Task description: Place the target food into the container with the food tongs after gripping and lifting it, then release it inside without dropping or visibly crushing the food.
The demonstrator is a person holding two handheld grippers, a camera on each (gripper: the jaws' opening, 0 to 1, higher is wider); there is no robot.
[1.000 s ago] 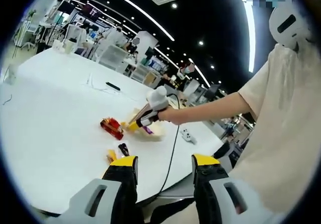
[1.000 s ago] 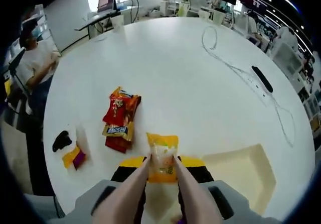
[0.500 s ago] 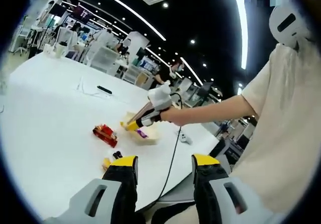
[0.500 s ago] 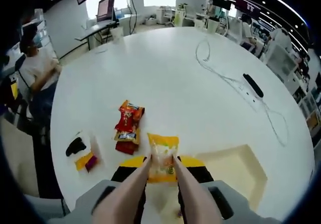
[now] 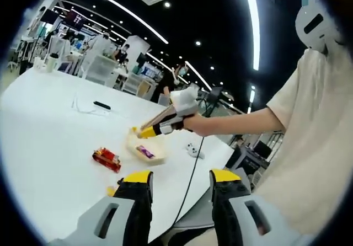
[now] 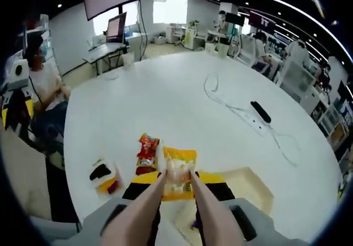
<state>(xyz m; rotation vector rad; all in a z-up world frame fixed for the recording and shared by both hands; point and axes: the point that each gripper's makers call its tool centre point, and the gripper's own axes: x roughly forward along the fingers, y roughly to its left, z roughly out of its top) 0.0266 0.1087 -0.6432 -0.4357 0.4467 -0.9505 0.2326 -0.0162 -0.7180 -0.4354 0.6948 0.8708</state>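
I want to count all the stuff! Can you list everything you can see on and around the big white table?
Table: one, white, round.
Yellow snack packet: one, yellow-orange, pinched in the food tongs above the table.
Red snack packets: a small pile, red, on the table left of the yellow packet.
Container: one, cream, on the table at the right.
Power strip: one, black, with white cable, far side.
Small wrappers: a few, black, yellow and purple, near the table edge.
Left gripper: open.
Right gripper: shut on the tongs.

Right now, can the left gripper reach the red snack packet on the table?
Probably yes. The left gripper is open and holds nothing, and bare table lies between it and the red snack packet, though it hangs well back.
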